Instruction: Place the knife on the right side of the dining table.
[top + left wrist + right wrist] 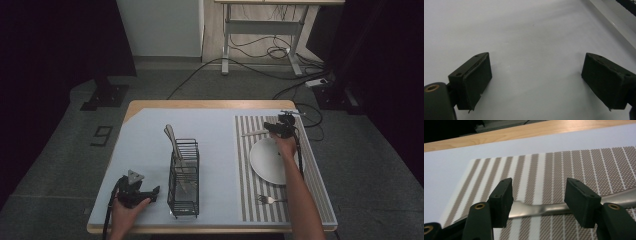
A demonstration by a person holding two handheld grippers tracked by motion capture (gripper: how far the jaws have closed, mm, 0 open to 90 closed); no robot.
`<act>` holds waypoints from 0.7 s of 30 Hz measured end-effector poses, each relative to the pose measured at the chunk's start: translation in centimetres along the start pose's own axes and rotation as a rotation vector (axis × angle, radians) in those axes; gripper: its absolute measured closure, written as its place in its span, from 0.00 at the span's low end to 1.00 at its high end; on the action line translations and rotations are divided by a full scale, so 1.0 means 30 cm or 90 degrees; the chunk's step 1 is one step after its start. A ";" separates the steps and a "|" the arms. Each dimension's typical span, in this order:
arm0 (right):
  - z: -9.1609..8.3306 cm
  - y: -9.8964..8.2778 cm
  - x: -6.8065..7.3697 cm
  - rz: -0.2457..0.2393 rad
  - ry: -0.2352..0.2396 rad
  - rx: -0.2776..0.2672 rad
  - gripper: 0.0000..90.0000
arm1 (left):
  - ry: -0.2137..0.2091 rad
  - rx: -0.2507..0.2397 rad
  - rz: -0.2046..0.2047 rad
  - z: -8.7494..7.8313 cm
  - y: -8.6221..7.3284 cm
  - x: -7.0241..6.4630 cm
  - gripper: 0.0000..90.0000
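- Since your right gripper [537, 202] stands with its jaws apart over the metal utensil [541, 209], with daylight between each pad and the metal, count the piece as let go: it lies flat on the striped placemat [584, 165], at the far edge just beyond the white plate [267, 161].
- Which kind of utensil it is you cannot tell here; a slim polished handle crosses between the jaws in the right gripper view, and in the high view it shows as a pale bar [255, 133] left of the gripper [272, 129].
- Expect it to be light, rigid and slick; the woven mat gives some friction underneath, yet smooth steel will likely slide or roll in the pads if you pinch it loosely.
- If you take it again, grip across the narrow handle near its middle, where it should balance, with the pads square to it.
- Your right arm reaches long over the plate, wrist low, gripper aimed away from you and slightly down.
- Your left gripper [536, 80] rests on the bare blue table cover [524, 30] near the front left corner, jaws wide and empty, beside the wire caddy [183, 177].
- A fork [267, 200] lies on the mat's near edge.
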State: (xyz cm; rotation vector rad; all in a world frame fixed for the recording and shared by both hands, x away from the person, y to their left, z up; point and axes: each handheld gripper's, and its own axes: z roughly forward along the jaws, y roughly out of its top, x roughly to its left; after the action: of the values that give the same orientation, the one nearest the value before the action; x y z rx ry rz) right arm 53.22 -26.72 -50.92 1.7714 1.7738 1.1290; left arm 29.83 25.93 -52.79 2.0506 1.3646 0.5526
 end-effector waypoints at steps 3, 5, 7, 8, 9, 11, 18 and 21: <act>-0.023 -0.008 0.017 -0.005 0.012 -0.005 0.43 | 0.000 0.000 0.000 0.000 0.000 0.000 0.10; -0.060 -0.022 0.040 -0.016 0.027 -0.009 0.41 | 0.000 0.000 0.000 0.000 0.000 0.000 0.10; -0.076 -0.028 0.047 -0.018 0.031 -0.014 0.41 | 0.000 -0.001 0.000 0.000 0.000 0.000 0.10; -0.091 -0.034 0.054 -0.021 0.036 -0.017 0.40 | 0.000 -0.001 0.000 0.000 0.000 0.000 0.10; -0.109 -0.042 0.062 -0.027 0.041 -0.016 0.40 | 0.000 -0.001 0.000 0.000 0.000 0.000 0.10; -0.136 -0.055 0.077 -0.033 0.050 -0.020 0.40 | 0.000 -0.001 0.000 0.000 0.000 0.000 0.10; -0.254 -0.110 0.137 -0.056 0.092 -0.036 0.38 | 0.000 0.000 0.000 -0.001 0.000 -0.001 0.10; -0.311 -0.146 0.173 -0.064 0.119 -0.044 0.37 | 0.000 0.000 0.001 -0.001 0.000 0.000 0.10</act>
State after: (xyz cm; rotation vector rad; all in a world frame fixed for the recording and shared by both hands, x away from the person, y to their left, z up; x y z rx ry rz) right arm 42.70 -23.68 -47.27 1.5629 1.8822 1.3331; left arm 29.81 25.92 -52.77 2.0516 1.3641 0.5537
